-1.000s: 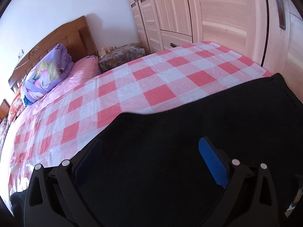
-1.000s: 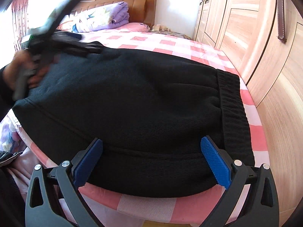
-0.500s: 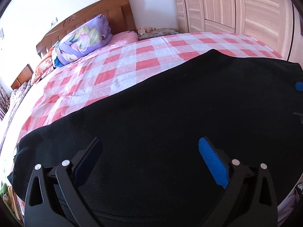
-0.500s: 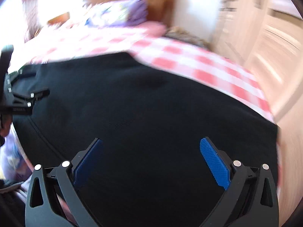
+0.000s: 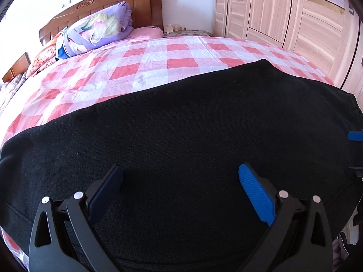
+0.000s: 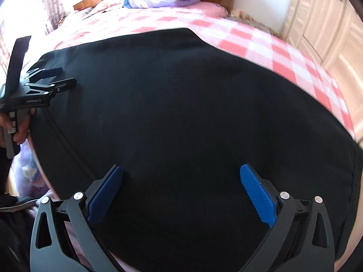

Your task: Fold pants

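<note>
My left gripper (image 5: 180, 190) and right gripper (image 6: 181, 189) both hang spread wide, pinching nothing, over the black pants (image 5: 181, 136) (apparently laid flat) on the pink checked bedspread (image 5: 145, 68), a purple quilt (image 5: 97, 29) beyond by the headboard (image 5: 109, 6).

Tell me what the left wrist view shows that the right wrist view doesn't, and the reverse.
Only the left wrist view shows the carved wooden headboard sharply, the small items on the bedside stand, and one blue pad of the right gripper at the frame edge. Only the right wrist view shows the whole left gripper, jaws apart over the pants, and the hand holding it. Both show the black pants spread flat on the pink checked bedsheet, the folded purple quilt, the wardrobe doors, and open jaws gripping nothing.
</note>
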Demonstrator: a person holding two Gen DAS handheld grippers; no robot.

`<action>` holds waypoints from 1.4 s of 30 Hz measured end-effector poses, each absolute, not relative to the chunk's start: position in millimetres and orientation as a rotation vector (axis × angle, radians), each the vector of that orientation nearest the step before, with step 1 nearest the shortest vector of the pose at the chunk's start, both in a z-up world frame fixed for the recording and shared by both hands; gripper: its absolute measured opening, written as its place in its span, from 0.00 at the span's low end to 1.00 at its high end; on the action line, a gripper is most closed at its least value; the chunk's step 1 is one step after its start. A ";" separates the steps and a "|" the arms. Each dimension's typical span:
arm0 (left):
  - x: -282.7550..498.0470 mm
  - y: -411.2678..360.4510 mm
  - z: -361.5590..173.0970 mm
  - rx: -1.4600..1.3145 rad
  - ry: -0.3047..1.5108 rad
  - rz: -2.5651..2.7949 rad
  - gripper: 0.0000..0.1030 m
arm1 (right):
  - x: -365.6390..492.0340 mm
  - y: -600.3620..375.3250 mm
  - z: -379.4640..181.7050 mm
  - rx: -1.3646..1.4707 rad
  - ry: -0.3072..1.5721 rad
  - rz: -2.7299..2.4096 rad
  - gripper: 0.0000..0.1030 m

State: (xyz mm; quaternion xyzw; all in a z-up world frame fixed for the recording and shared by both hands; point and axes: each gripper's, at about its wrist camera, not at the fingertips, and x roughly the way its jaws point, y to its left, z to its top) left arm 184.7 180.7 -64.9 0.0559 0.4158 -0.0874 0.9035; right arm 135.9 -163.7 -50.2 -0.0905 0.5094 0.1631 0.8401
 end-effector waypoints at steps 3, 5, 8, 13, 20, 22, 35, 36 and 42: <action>184.6 179.8 -65.4 0.111 0.857 -0.176 0.99 | 142.3 -140.8 -25.0 -0.297 1.019 0.284 0.96; 184.5 179.6 -65.3 0.108 0.857 -0.175 0.99 | 159.1 -117.3 -0.3 -0.264 0.931 0.357 0.96; 184.6 180.4 -65.3 0.105 0.856 -0.174 0.99 | 195.0 -76.2 16.5 -0.283 0.819 0.411 0.96; 184.1 181.5 -65.0 0.102 0.855 -0.171 0.99 | 284.5 -37.2 -20.8 -0.178 0.943 0.446 0.96; 183.8 181.4 -65.0 0.097 0.855 -0.176 0.99 | 304.5 -33.6 -34.0 -0.132 0.901 0.380 0.96; 182.2 182.0 -64.9 0.093 0.853 -0.178 0.99 | 293.5 -45.9 -24.4 -0.010 0.875 0.371 0.96; 59.1 383.4 -25.3 -0.476 0.563 0.078 0.98 | 180.8 29.8 -10.5 -0.181 0.853 0.608 0.96; 50.3 406.2 -28.9 -0.514 0.573 0.133 0.98 | 177.3 44.5 -7.7 -0.184 0.844 0.636 0.96; 31.0 474.4 -47.2 -0.570 0.692 0.348 0.98 | 167.0 129.7 -22.0 -0.341 0.885 0.735 0.96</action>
